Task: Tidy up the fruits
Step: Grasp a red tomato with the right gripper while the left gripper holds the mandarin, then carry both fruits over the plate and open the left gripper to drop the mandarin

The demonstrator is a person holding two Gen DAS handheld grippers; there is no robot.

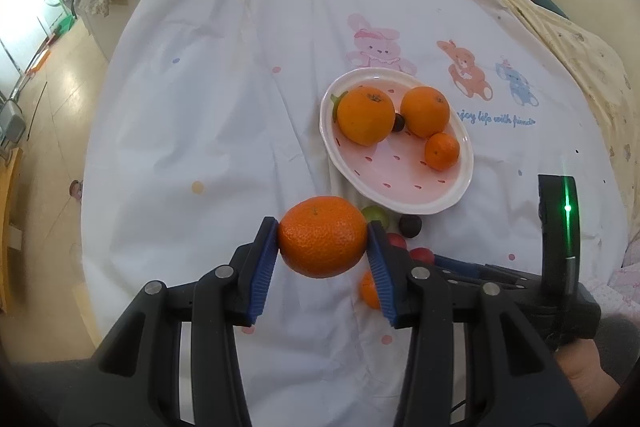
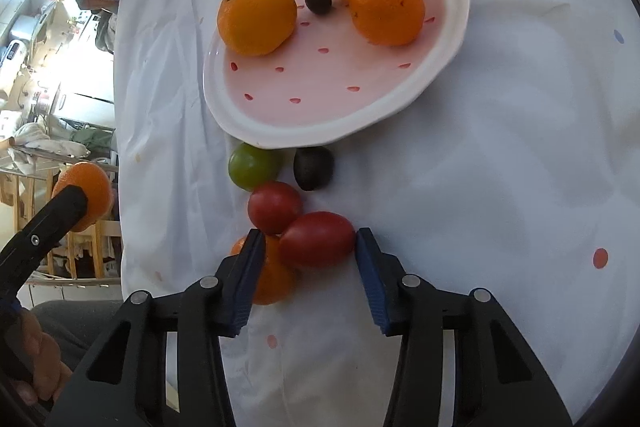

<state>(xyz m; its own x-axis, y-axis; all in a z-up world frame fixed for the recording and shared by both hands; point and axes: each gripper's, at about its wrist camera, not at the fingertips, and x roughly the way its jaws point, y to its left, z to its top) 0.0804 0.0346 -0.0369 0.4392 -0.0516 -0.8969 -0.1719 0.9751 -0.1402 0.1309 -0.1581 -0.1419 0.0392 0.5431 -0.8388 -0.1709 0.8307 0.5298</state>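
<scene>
My left gripper (image 1: pixel 323 241) is shut on a large orange (image 1: pixel 322 235) and holds it above the cloth, short of the pink plate (image 1: pixel 404 183). The plate holds three oranges (image 1: pixel 365 115) and a small dark fruit (image 1: pixel 398 123). In the right wrist view my right gripper (image 2: pixel 310 247) is open, its jaws on either side of a red oval fruit (image 2: pixel 318 245) lying on the cloth. Beside it lie a round red fruit (image 2: pixel 275 207), a green fruit (image 2: pixel 253 165), a dark fruit (image 2: pixel 313 167) and a small orange (image 2: pixel 272 277), partly behind the left finger.
The white cartoon-print cloth (image 1: pixel 200 107) covers a bed-like surface. Its left edge drops to the floor (image 1: pixel 48 131). A flowered blanket (image 1: pixel 560 39) lies at the far right. The right gripper's body with a green light (image 1: pixel 566 223) shows in the left wrist view.
</scene>
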